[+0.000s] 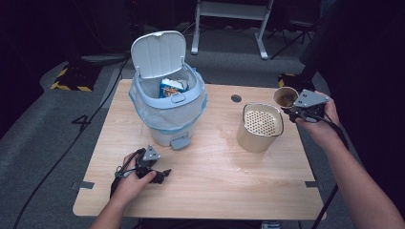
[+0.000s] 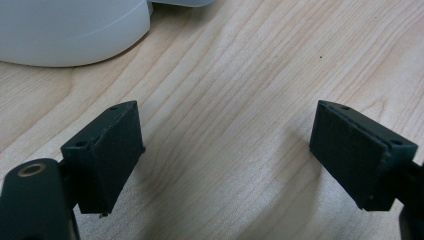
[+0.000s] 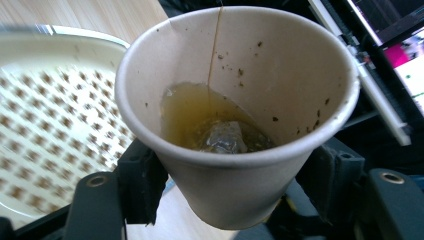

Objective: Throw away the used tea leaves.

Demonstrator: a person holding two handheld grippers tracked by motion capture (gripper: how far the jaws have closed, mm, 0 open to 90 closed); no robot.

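- Right gripper [image 1: 292, 110] clamped a paper cup [image 3: 235, 115] by its sides, both jaws pressed on the wall below the rim.
- Cup sat tilted toward the strainer canister [image 1: 260, 127], just beside the gripper and lower, rim near rim.
- Inside the cup we saw amber tea and a soaked teabag [image 3: 222, 137] with its string up the wall; leaf specks stuck to the paper.
- Step, as we judged it: pouring the dregs through the perforated insert [image 3: 45, 125]. Best done with a slow tilt, lip kept over the holes, squeeze kept light so the soft wall didn't buckle.
- Risk: drips onto the wooden table [image 1: 210, 167] if the lip drifted off the rim.
- Left gripper [image 2: 225, 155] rested idle, jaws spread wide over bare wood grain, nothing between them.
- Beyond it stood a pale plastic pedal bin [image 1: 168, 107], lid up, bag-lined, a wrapper inside.
- Canister looked smooth, cream, cylindrical.
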